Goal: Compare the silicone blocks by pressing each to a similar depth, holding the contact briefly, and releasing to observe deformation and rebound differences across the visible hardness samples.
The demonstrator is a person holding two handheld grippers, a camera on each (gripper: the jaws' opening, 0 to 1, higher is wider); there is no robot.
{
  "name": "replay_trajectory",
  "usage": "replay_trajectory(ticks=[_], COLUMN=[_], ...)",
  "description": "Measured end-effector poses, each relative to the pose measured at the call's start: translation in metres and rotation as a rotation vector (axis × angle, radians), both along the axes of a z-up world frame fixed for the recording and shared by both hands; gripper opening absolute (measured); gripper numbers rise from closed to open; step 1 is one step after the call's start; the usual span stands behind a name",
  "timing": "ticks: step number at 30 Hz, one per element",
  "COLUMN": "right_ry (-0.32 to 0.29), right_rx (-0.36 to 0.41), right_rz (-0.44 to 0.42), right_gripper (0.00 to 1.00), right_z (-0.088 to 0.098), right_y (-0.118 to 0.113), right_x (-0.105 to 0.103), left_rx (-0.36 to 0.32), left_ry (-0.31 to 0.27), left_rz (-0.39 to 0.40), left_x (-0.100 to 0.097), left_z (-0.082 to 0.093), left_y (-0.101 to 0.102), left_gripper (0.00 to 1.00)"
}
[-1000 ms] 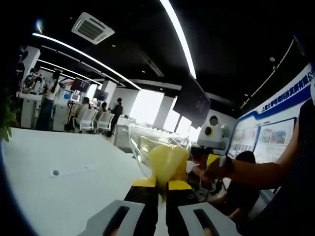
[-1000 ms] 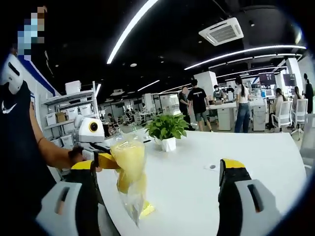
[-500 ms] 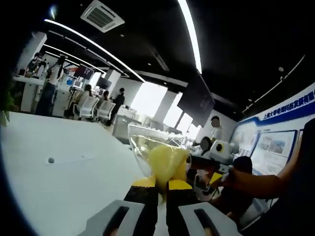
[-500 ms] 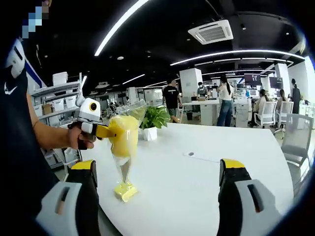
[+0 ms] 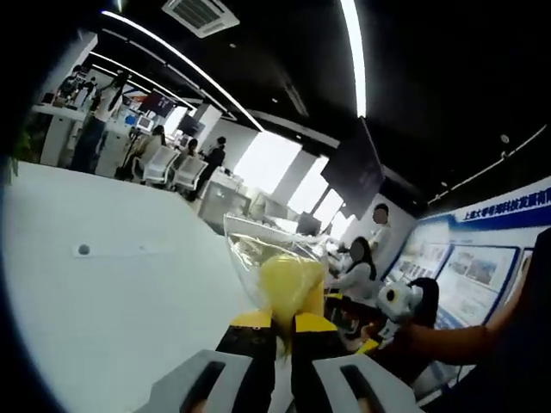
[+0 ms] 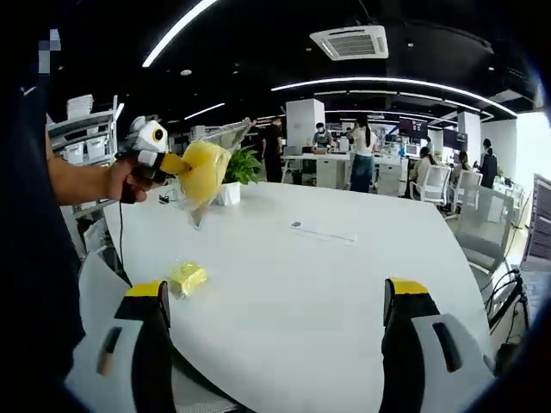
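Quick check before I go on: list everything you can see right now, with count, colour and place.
Bagged block: one, yellow in clear plastic, held up above the table.
Loose block: one, yellow, lying on the table near its edge.
Table: one, white.
Potted plant: one, green in a white pot, far side of the table.
Left gripper: yellow-tipped, shut on the bagged block.
Right gripper: yellow-tipped, open, empty.

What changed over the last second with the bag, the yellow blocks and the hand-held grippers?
The left hand-held gripper lifted the clear bag off the white table. A second yellow block that hung in the bag's lower end now lies on the table. The left stays shut on the bag; the right hand-held gripper stays open.
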State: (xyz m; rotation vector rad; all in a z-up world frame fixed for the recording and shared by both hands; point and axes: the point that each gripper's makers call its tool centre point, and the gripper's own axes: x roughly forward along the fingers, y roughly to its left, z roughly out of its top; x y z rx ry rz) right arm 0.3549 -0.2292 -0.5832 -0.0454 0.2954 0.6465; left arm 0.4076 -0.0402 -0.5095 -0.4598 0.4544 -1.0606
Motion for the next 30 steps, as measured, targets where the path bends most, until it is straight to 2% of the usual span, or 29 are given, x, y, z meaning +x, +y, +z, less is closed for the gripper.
replay_trajectory(ticks=[1,7,8,10,14,17,23,25,27,29,30], right_ry=[0.007,0.020,0.024,0.026,0.020,0.031,0.036,0.009,0.053,0.026,0.034], right_rx=[0.024,0.026,0.018,0.009,-0.004,-0.032,-0.025,-0.035,-0.019,-0.017,-0.016], right_rz=[-0.021,-0.027,-0.028,-0.033,-0.055,-0.067,-0.062,-0.054,-0.051,-0.042,-0.040], right_gripper=[0.97,0.97,0.97,0.97,0.97,0.97,0.97,0.97,0.97,0.97,0.97], right_z=[-0.002,-0.011,-0.014,-0.016,-0.022,-0.030,-0.040,-0.041,-0.050,-0.049,-0.051], right_y=[-0.003,-0.004,-0.004,-0.006,-0.012,-0.017,-0.018,-0.018,-0.019,-0.019,-0.020], right_x=[0.000,-0.005,-0.006,-0.008,-0.013,-0.017,-0.022,-0.023,-0.024,-0.023,-0.022], left_rx=[-0.005,0.007,0.008,-0.004,-0.008,-0.015,0.005,0.012,0.020,0.029,0.035], left_ry=[0.015,0.056,0.073,0.154,0.234,0.252,0.272,0.292,0.316,0.329,0.342], left_rz=[0.003,0.013,0.020,0.038,0.063,0.070,0.060,0.057,0.063,0.067,0.072], left_x=[0.000,0.003,0.004,0.005,0.006,0.003,-0.004,-0.006,-0.007,-0.008,-0.007], left_z=[0.000,-0.008,-0.010,-0.019,-0.038,-0.045,-0.055,-0.062,-0.070,-0.078,-0.083], left_y=[0.001,0.004,0.005,0.005,0.007,0.006,-0.008,-0.011,-0.013,-0.013,-0.013], left_gripper=[0.02,0.02,0.02,0.02,0.02,0.02,0.01,0.02,0.02,0.02,0.02])
